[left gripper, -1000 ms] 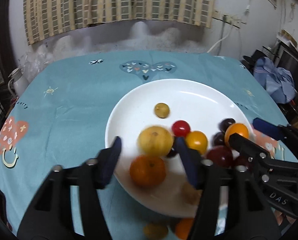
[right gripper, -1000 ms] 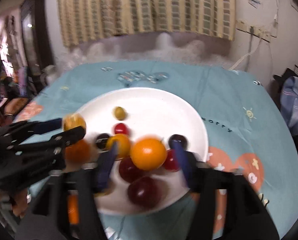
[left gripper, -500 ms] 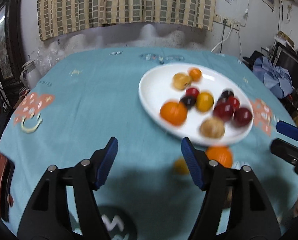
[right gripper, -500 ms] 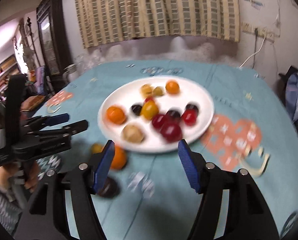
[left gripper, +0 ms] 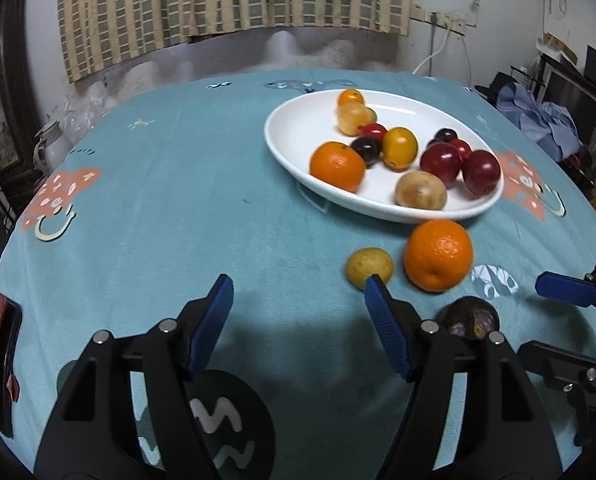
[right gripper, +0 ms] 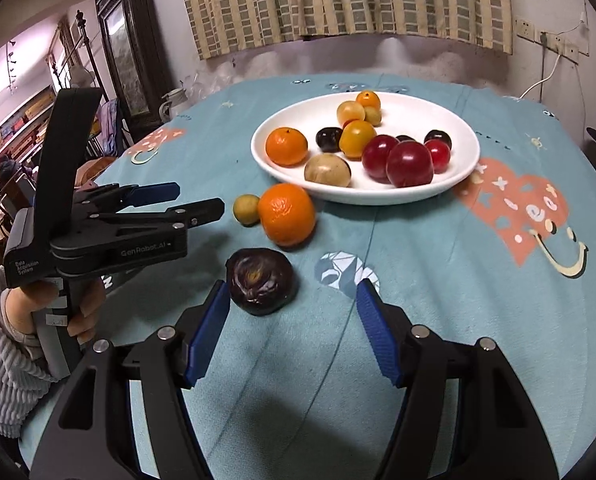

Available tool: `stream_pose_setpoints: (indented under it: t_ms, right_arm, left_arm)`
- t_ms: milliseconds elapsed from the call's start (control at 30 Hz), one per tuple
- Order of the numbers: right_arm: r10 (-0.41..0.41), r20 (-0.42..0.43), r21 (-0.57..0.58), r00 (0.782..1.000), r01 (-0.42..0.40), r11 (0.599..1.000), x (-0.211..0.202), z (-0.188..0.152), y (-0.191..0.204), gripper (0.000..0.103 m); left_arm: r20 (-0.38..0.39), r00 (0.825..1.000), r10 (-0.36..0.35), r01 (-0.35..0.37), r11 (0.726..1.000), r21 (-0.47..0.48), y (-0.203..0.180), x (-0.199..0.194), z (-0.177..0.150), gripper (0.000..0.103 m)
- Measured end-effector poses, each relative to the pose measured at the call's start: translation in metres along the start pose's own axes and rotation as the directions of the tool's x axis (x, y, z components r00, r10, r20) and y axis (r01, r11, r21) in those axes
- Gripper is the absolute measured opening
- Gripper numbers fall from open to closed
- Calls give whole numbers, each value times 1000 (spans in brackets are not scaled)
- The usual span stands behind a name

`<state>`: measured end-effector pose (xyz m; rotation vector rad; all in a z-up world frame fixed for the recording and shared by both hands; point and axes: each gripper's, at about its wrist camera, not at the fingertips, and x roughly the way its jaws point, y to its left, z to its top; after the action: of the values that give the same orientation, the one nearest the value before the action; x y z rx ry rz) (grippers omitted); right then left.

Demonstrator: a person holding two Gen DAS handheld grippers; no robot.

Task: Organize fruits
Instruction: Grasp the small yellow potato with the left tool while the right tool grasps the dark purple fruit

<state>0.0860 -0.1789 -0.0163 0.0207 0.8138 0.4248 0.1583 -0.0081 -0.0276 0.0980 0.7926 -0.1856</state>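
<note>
Both grippers have drawn back from the white plate (right gripper: 464, 128), which a second ago filled each view and now sits well ahead of them on the worktop (left gripper: 178, 208); the left gripper (left gripper: 298, 320) has just been opening its fingers and they stand spread with nothing between them; the right gripper (right gripper: 292, 330) is also spread and empty, its near fingertip just beside a dark purple fruit (right gripper: 260, 282). Most fruit lies on the plate: an orange (right gripper: 287, 146), red plums (right gripper: 408, 164), a yellow tomato (right gripper: 357, 139) and smaller pieces. Three fruits sit off it, on the near side of the plate: a large orange (right gripper: 286, 214) close to the rim, a small yellow-green fruit (right gripper: 246, 208) touching that orange, and the dark purple fruit nearer still. This retreat looks like a pause to line up on the strays, so the sorting is likely unfinished. In the left wrist view the dark fruit is half hidden behind a finger; the right gripper is cut off at that frame's edge; small dark fruits behind the plums are partly masked.
</note>
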Motion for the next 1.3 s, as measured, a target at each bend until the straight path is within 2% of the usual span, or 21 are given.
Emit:
stream_pose_setpoints:
  t_ms: [300, 500, 1000, 1133, 1300]
  right_arm:
    - [1, -11, -8, 1000, -1, 1000, 3, -1, 1, 66]
    - [2, -19, -15, 1000, -3, 1000, 4, -3, 1, 66]
    - [8, -25, -15, 1000, -9, 1000, 4, -5, 4, 66]
    - [9, -27, -21, 1000, -10, 1000, 3, -5, 6, 66]
    - [9, -25, -20, 1000, -10, 1000, 2, -5, 5, 66]
  left_arm:
    - [-5, 999, 32, -32, 998, 55, -17, 6, -2, 72]
    - [-5, 1000, 29, -29, 997, 66, -20, 8, 0, 72]
    - [-35, 999, -37, 39, 998, 53, -22, 20, 8, 70]
    - [-53, 997, -53, 56, 996, 65, -25, 24, 8, 54]
    - [-67, 995, -80, 83, 995, 48, -23, 27, 9, 41]
